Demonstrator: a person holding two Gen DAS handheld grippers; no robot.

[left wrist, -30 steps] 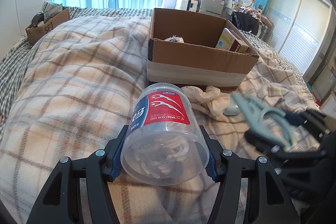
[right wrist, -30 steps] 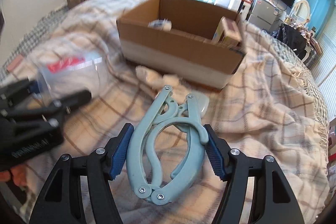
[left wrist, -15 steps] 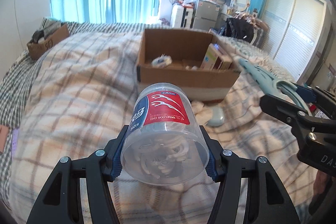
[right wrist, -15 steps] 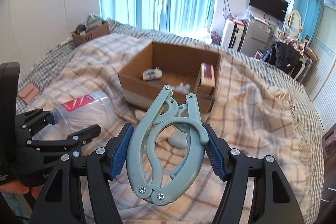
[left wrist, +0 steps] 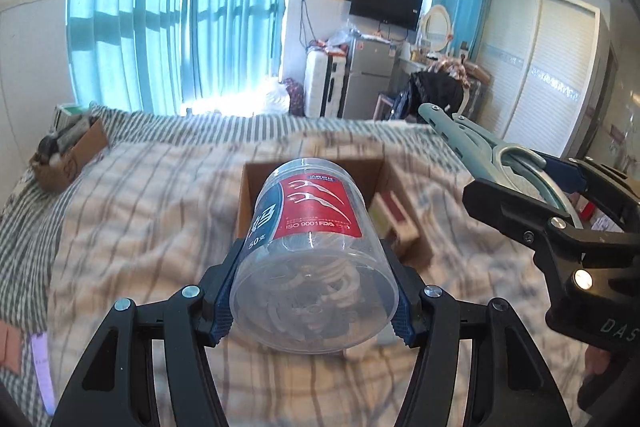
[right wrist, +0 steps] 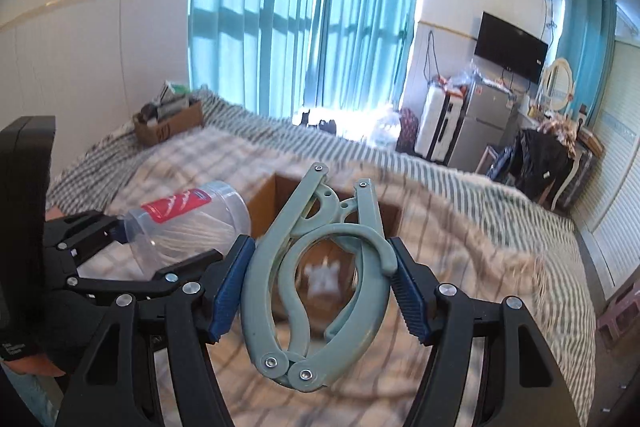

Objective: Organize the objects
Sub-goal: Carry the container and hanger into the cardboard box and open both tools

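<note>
My left gripper (left wrist: 314,293) is shut on a clear plastic jar of floss picks (left wrist: 312,251) with a red label, held high above the bed; the jar also shows in the right wrist view (right wrist: 188,231). My right gripper (right wrist: 322,287) is shut on a folded pale-green plastic hanger (right wrist: 320,283), which also shows at the right of the left wrist view (left wrist: 480,151). An open cardboard box (left wrist: 248,195) lies on the plaid blanket below both grippers, partly hidden behind the jar and the hanger (right wrist: 264,203). It holds small boxes (left wrist: 396,215) and a white item (right wrist: 322,277).
A plaid blanket (left wrist: 140,219) covers the bed. A second small cardboard box (left wrist: 68,163) with clutter sits at the far left edge. Beyond the bed stand a fridge (left wrist: 368,79), a suitcase, a wall TV and a wardrobe (left wrist: 552,75).
Both grippers have risen well above the bed with their objects still held. The box now appears smaller and lower in both views.
</note>
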